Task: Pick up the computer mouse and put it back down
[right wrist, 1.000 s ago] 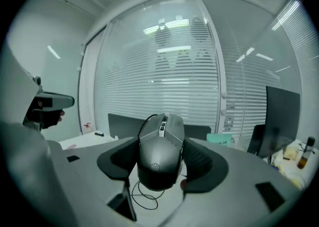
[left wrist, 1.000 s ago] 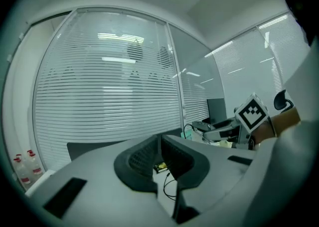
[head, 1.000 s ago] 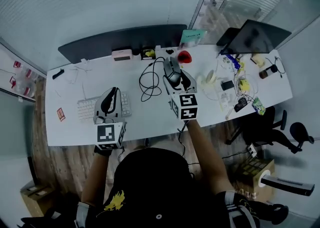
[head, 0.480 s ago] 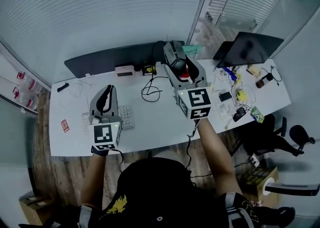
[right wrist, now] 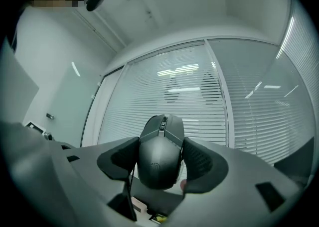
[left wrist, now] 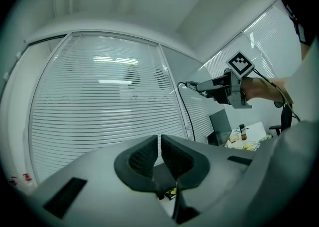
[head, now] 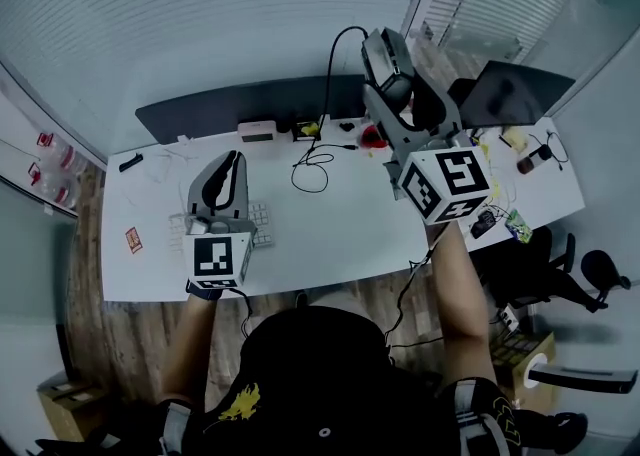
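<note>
Two grippers (head: 232,158) (head: 388,52), one mouse (right wrist: 160,154) — perhaps one keyboard (head: 262,218)

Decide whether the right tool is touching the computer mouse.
Touching. In the right gripper view, the pads of the right tool press both sides of the computer mouse.

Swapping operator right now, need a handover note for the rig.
Left gripper: shut, empty, above the desk.
Right gripper: shut on the mouse, held high over the desk; its cable hangs down to the desk.
Done: pick-up.
Left: lower the mouse onto the desk, open the jaws, mind the cable.
</note>
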The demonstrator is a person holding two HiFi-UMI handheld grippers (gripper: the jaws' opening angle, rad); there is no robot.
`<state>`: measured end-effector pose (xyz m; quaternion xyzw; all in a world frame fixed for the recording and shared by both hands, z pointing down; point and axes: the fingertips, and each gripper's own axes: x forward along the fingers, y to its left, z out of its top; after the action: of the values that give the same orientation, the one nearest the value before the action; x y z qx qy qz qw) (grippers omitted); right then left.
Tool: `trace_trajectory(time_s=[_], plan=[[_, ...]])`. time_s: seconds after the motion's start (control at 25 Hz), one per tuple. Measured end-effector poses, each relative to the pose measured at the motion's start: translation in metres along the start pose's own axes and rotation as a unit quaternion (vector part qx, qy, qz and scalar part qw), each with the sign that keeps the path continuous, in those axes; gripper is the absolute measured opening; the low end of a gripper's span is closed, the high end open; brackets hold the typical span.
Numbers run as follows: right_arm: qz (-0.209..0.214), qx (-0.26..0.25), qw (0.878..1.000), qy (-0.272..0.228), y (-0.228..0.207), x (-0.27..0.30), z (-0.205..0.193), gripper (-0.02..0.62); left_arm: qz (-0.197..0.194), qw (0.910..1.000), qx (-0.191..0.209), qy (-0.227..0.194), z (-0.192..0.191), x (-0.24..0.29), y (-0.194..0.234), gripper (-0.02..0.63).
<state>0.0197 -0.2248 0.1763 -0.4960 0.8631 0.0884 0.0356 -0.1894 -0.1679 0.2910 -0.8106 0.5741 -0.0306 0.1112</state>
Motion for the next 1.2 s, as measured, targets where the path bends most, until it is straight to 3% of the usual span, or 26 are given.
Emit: trace_trajectory(time_s=[0.24,0.48,0.76,1.0,1.2], plan=[[0.001,0.014,1.000,0.009,-0.003,0.004,-0.010,0.291,-0.004,0.9999,0.012,0.007,-0.007,0.002,-0.003,0.032],[-0.011,-0.002,0.999,0.039,-0.013,0.014,-0.044,0.291,-0.006,0.9995,0.024,0.021,-0.023,0.012,-0.005,0.032],[-0.016,-0.009,0.994,0.106,-0.009,0.011,-0.117,0.291,-0.010,0.9984,0.006,0.056,-0.062,0.019,-0.015,0.032],[-0.025,0.020,0.985,0.167,-0.010,0.004,-0.194,0.290,-0.018,0.9953,0.013,0.094,-0.098,0.025,-0.024,0.032],[-0.034,0.029,0.975,0.218,-0.009,-0.006,-0.255,0.290,-0.008,0.9961,-0.025,0.084,-0.117,0.033,-0.029,0.032]])
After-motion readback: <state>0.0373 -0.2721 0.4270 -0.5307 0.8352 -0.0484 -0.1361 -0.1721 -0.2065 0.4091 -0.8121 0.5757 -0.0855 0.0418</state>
